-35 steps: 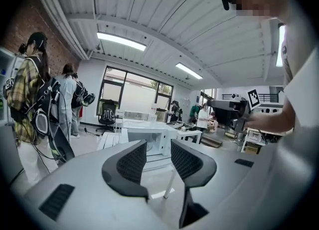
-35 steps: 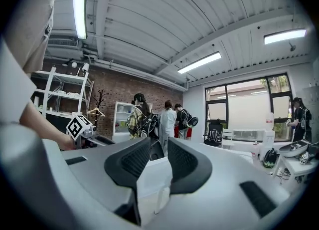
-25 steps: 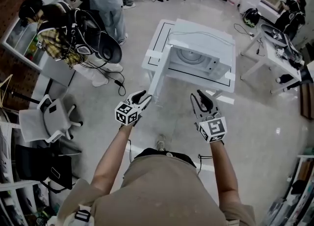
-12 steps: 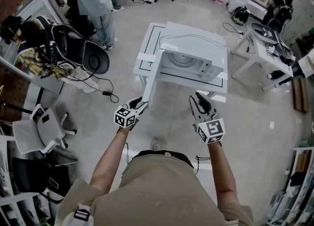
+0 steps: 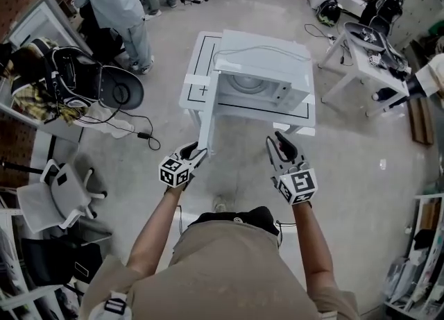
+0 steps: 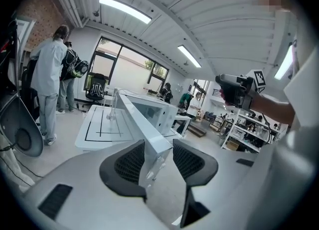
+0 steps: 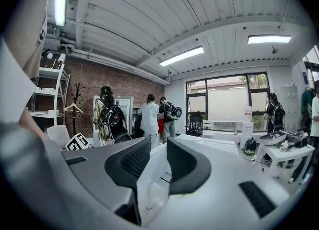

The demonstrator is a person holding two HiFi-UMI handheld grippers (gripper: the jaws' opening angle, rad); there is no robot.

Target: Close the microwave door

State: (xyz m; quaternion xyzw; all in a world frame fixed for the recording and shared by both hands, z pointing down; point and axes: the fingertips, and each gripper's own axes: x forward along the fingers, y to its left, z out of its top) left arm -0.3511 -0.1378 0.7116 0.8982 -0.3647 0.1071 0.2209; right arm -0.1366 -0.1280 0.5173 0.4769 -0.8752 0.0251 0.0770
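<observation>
A white microwave (image 5: 267,76) stands on a low white table (image 5: 198,69). Its door (image 5: 206,121) is swung wide open and juts toward me on the left. My left gripper (image 5: 196,150) is at the door's free edge. In the left gripper view the door's edge (image 6: 144,124) stands between the left gripper's (image 6: 158,161) opening jaws, close to the left pad with a gap to the right pad. My right gripper (image 5: 279,141) hovers open in front of the microwave, right of the door. Nothing sits between the right gripper's (image 7: 158,161) pads.
People stand at the upper left (image 5: 111,6) beside a dark chair with a backpack (image 5: 104,82). A cable (image 5: 142,135) trails on the floor. A white office chair (image 5: 55,194) is at the left. A second white table (image 5: 361,55) with gear stands at the upper right.
My left gripper has sunk a little along the door's free edge. The right gripper has shifted slightly. The door stands open as before.
</observation>
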